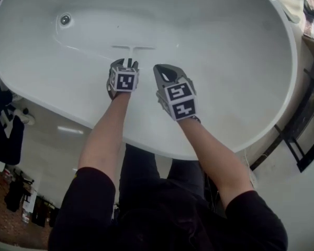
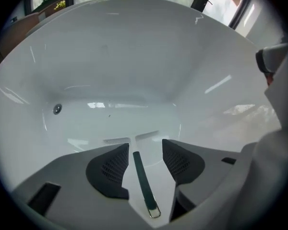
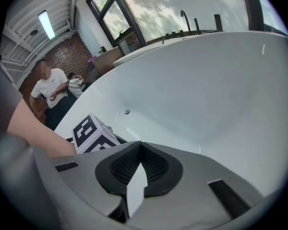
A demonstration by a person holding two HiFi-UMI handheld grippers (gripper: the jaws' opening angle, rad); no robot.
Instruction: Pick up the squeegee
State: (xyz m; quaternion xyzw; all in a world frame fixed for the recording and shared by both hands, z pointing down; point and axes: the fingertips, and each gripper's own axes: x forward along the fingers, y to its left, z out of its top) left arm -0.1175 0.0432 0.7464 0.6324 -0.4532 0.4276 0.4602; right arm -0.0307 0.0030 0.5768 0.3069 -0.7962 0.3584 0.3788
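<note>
Left gripper (image 2: 145, 148) wide open over the squeegee (image 2: 142, 182); right gripper (image 3: 140, 148) closed and empty
Squeegee lies flat on the floor of the white bathtub (image 1: 235, 46), pale blade toward the far side, dark handle and metal loop toward the person. Handle sits between the left jaws; both pads stand clear of it. Right jaws meet at the tips with nothing between them, just beside the left gripper and above the tub floor. Drain (image 1: 65, 20) lies well off to the left
</note>
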